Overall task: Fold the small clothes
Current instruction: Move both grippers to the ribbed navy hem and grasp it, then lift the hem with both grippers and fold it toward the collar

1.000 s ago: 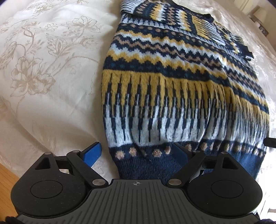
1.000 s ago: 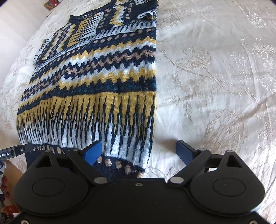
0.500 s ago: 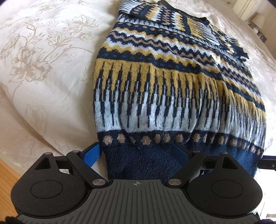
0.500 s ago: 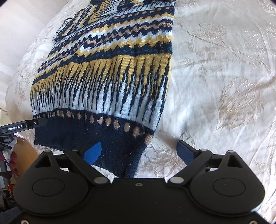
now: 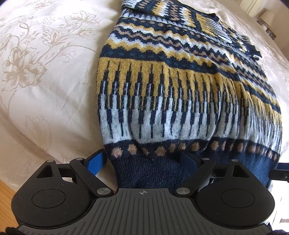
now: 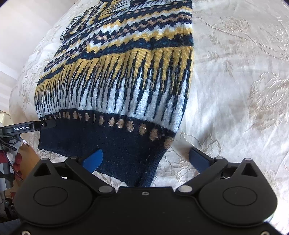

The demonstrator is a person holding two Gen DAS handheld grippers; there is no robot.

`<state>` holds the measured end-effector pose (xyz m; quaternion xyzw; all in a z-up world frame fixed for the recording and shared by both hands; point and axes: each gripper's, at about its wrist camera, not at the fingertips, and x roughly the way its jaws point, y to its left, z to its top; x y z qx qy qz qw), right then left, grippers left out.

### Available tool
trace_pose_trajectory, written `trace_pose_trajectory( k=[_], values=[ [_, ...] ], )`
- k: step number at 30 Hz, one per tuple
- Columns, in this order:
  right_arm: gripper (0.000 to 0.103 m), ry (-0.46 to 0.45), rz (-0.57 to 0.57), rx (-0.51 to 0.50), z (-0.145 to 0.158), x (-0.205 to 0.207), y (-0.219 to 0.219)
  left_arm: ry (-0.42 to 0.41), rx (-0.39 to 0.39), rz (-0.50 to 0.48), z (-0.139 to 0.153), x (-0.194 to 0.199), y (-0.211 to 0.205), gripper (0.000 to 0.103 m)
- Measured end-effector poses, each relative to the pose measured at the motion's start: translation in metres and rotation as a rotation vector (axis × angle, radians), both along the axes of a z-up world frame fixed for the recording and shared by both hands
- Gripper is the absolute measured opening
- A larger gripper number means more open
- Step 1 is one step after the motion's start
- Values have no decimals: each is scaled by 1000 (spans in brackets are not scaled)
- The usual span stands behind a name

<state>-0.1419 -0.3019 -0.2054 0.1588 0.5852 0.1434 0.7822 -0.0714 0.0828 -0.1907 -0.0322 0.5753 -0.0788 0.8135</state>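
A knitted sweater (image 5: pixel 180 86) in navy, yellow, pale blue and tan patterns lies flat on a cream bedspread, its navy ribbed hem (image 5: pixel 150 173) nearest me. My left gripper (image 5: pixel 142 160) is open, its blue pads on either side of the hem's left corner. In the right wrist view the sweater (image 6: pixel 126 72) hangs slightly over the bed edge. My right gripper (image 6: pixel 146 160) is open around the hem's right corner (image 6: pixel 144 162).
The cream floral bedspread (image 5: pixel 39 63) stretches left of the sweater and right of it (image 6: pixel 243 81). A wooden floor (image 5: pixel 5 207) shows below the bed edge. The left gripper's side (image 6: pixel 27 127) shows at the hem's far corner. A lamp (image 5: pixel 267 16) stands far back.
Both grippers have drawn back and down toward the bed edge, so the navy hem now lies between their open pads. The sweater has not visibly moved.
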Motion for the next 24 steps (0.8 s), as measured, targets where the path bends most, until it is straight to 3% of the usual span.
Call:
trace_pose_trajectory(
  k=[7, 10, 13, 15, 17, 20, 24],
  values=[
    [103, 19, -59, 33, -3, 3, -2, 24, -13, -5, -4, 6, 1, 88],
    [97, 22, -54, 32, -2, 4, 0, 24, -23, -7, -3, 7, 4, 85],
    [75, 36, -53, 54, -3, 6, 1, 2, -43, 12, 1, 5, 11, 67],
    [41, 58, -47, 81, -4, 7, 2, -1, -68, 22, 4, 3, 14, 48],
    [17, 72, -42, 99, -4, 8, 5, -3, -97, 33, 8, 1, 17, 32],
    [16, 61, -44, 123, 1, 7, 6, -12, -119, 50, 16, -3, 22, 15],
    [14, 45, -61, 173, 12, 2, 1, -34, -158, 73, 30, -8, 29, 12]
  ],
)
